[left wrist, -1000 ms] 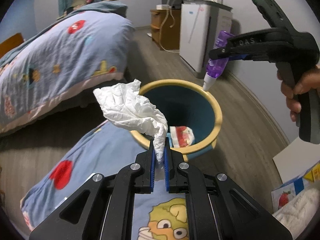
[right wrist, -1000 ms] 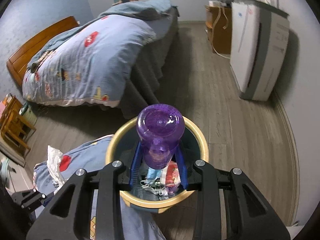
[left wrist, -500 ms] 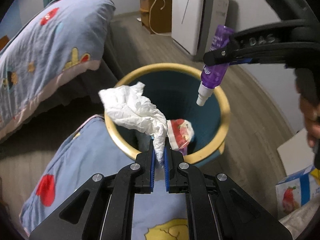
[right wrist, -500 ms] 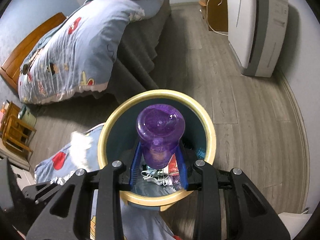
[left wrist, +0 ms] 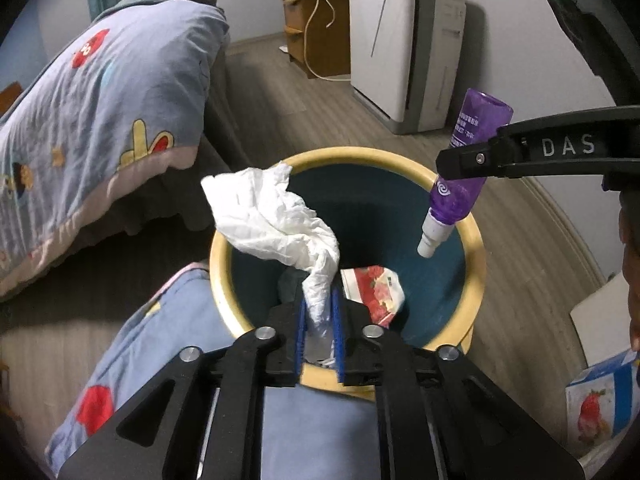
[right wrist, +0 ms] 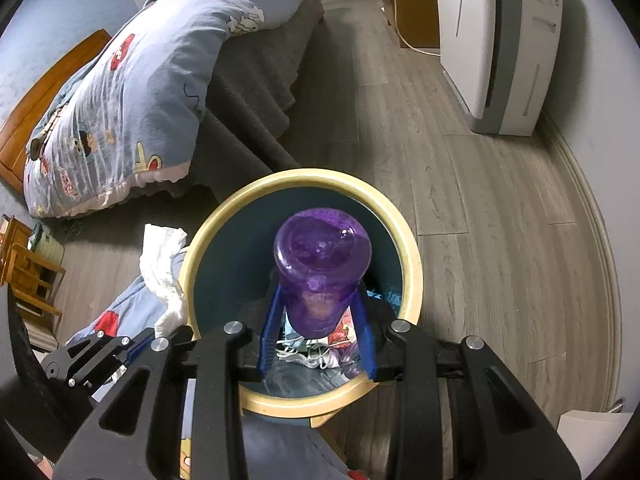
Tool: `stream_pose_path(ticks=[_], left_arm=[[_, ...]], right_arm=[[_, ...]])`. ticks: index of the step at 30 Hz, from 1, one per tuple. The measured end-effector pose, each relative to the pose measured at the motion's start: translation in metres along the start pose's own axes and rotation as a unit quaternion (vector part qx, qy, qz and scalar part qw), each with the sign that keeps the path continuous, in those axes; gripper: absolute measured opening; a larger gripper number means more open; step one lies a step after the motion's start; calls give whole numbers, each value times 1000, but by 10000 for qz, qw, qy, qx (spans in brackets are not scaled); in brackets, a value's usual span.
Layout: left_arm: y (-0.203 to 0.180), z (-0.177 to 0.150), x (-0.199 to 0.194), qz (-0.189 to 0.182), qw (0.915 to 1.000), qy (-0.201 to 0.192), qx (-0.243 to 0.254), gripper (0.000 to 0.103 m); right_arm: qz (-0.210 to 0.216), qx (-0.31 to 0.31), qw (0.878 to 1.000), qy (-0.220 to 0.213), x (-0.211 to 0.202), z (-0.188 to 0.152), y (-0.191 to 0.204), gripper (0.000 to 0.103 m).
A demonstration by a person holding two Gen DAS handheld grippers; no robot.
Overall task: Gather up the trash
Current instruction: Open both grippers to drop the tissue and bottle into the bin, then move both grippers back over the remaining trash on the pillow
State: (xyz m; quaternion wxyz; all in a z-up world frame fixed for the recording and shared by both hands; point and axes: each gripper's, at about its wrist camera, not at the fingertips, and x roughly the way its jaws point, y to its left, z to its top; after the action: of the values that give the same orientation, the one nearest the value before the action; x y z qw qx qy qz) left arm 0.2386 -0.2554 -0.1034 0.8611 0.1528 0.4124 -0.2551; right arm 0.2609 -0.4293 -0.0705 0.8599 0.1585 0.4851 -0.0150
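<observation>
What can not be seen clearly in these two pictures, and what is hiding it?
- Bottom of the trash bin, right wrist view: hidden by the purple bottle and the right gripper.
- Crumpled tissue, left wrist view: its lower end is covered by the left gripper.
- Strawberry box, left wrist view: cut off by the edge.

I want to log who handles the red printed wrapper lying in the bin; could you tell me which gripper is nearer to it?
Left. The left gripper hangs just inside the bin's near rim, beside the wrapper; the right gripper holds the purple bottle higher, above the far side.
</observation>
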Motion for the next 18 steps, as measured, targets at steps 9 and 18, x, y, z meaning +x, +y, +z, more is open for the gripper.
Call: stream_pose_path(ticks=[9, 18], left_arm=[[9, -7, -14, 161, 9994, -246, -169, 64], [15, -18, -32, 425, 9979, -410, -267, 93]], right_arm=[[16, -37, 9991, -411, -14, 3, 2, 47], [-24, -42, 9980, -634, -23, 8, 7, 98]])
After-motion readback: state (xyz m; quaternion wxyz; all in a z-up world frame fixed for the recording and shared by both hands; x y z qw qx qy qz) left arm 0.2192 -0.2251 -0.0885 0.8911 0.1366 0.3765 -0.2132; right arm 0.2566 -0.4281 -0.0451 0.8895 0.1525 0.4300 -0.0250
